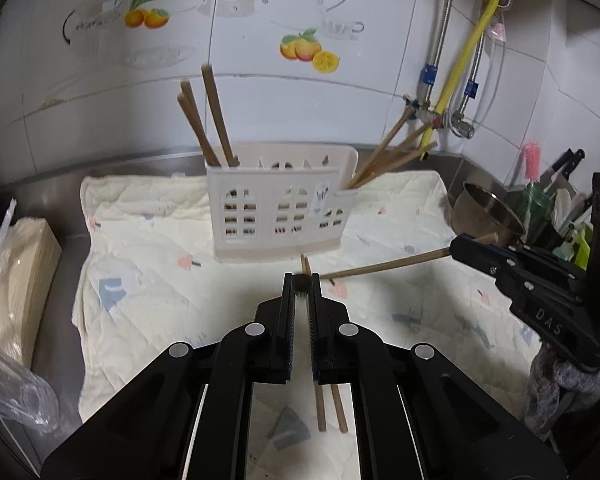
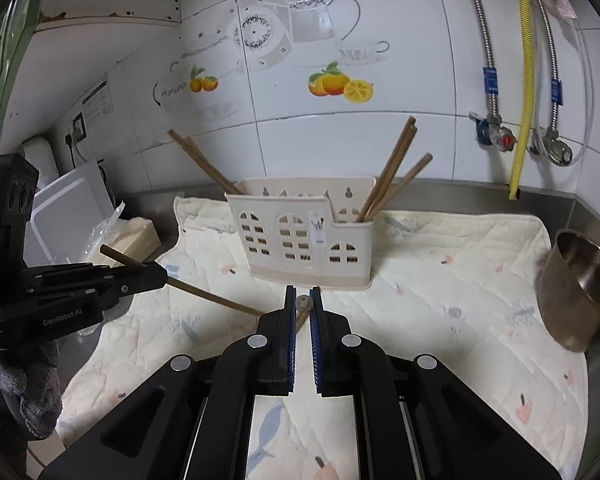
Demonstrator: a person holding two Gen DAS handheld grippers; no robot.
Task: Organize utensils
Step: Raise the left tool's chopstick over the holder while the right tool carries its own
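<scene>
Left wrist view: both grippers angled downward, fingers (image 1: 288, 292) clamped on chopsticks (image 1: 384, 266) (above the quilted mat (image 1: 160, 280)).

Each view is taken from a camera mounted just behind a claw, looking forward and down along its fingers toward the tiled back wall. The holder (image 1: 282, 200) is seen near and head-on from the left claw (image 1: 302, 280), and slightly from the right side by the right claw (image 2: 303, 300). Shared between both views are the holder (image 2: 304, 236), the cloth (image 1: 148, 248) on the worktop, and each other's claw at the frame edge.
</scene>
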